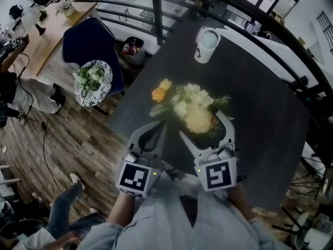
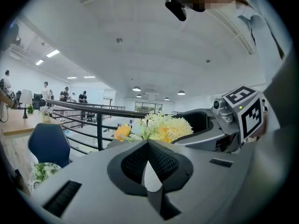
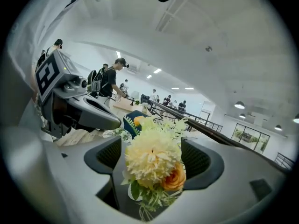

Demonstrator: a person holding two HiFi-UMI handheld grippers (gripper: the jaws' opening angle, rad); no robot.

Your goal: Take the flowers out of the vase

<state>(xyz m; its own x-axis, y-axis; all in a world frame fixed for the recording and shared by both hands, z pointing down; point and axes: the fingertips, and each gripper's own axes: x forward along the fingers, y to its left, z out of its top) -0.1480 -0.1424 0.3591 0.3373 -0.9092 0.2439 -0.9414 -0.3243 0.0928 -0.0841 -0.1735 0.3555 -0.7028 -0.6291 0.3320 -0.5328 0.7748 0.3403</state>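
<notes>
In head view, find flowers lying on worktop, well apart from vase, between the wide-open jaws of right gripper. In left gripper view, note left gripper closed and empty; keep aside. In right gripper view, back straight out, pads off flowers.

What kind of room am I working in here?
Probably a mezzanine in an open office or studio: a black railing runs beside the dark table, a wooden floor and blue chair lie below, and people stand far off.

Bystander cut by frame edge; distant people tiny.
</notes>
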